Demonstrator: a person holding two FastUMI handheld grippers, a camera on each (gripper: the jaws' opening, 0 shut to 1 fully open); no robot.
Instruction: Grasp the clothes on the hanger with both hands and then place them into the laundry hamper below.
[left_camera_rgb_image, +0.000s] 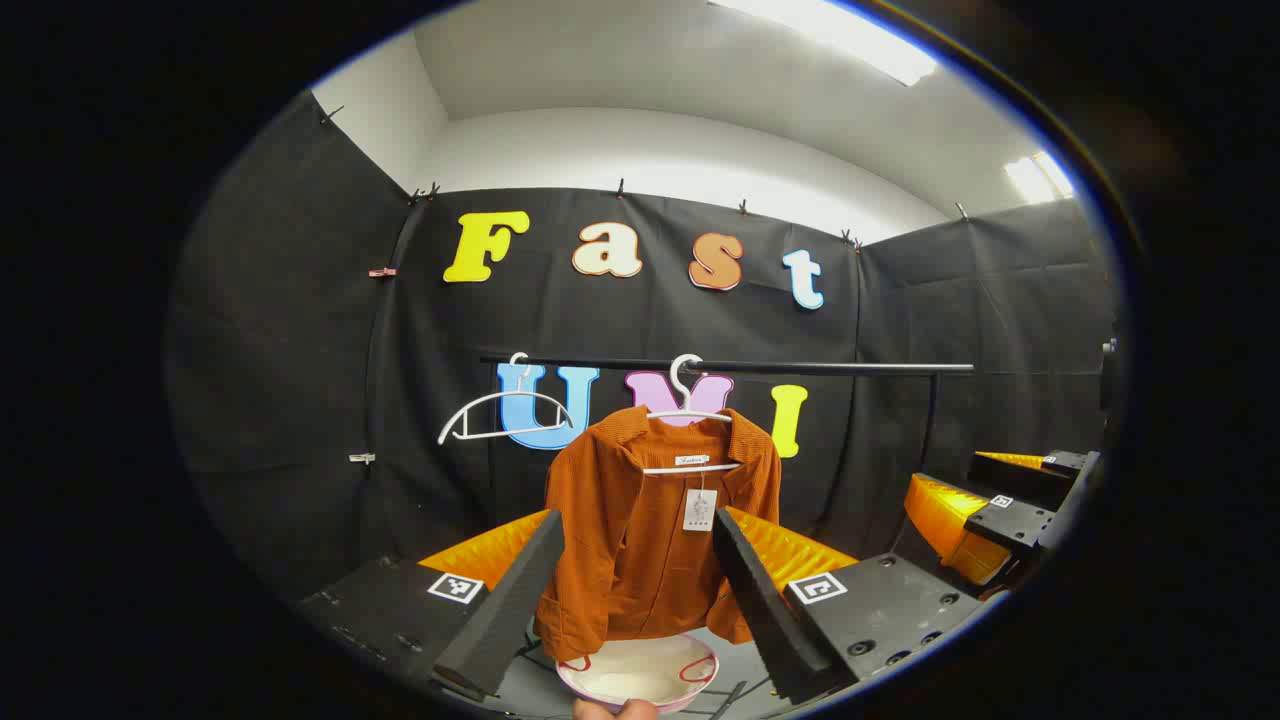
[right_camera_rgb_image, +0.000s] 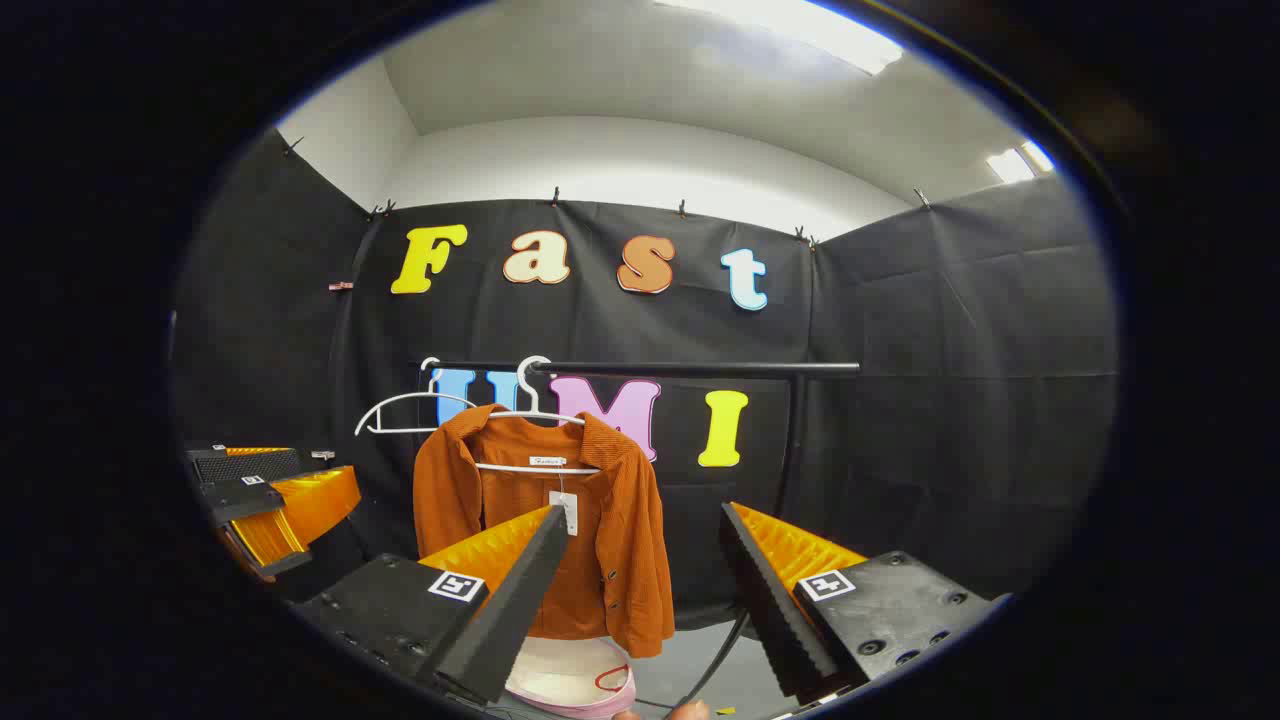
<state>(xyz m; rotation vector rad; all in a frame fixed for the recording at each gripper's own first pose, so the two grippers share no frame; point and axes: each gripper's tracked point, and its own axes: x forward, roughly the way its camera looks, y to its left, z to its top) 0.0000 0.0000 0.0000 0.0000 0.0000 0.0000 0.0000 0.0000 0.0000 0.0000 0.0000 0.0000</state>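
Left gripper view
Your left gripper (left_camera_rgb_image: 630, 610): at lower centre of the frame, fingers spread wide apart, gripping nothing.
Jacket (left_camera_rgb_image: 650, 530): rust-brown, hanging at frame centre on a white hanger (left_camera_rgb_image: 690, 412); seen between your two fingers but well beyond them, untouched.
Rail (left_camera_rgb_image: 730, 367): dark bar running across mid-frame, carrying that hanger and an empty white hanger (left_camera_rgb_image: 495, 418) to its left.
Laundry hamper (left_camera_rgb_image: 640, 672): pale round rim at bottom centre, directly below the jacket's hem.
Your right gripper (left_camera_rgb_image: 985, 510): at the right edge of the frame, away from the jacket; whether it is apart or together cannot be told here.

Right gripper view
Your right gripper (right_camera_rgb_image: 640, 600): at lower centre, fingers wide apart, nothing between them.
Jacket (right_camera_rgb_image: 545, 520): left of centre, partly behind your left-hand finger in the frame, hanging clear of it.
Laundry hamper (right_camera_rgb_image: 570, 680): bottom of frame, under the jacket.
Your left gripper (right_camera_rgb_image: 275, 510): at left edge, apart from the jacket.
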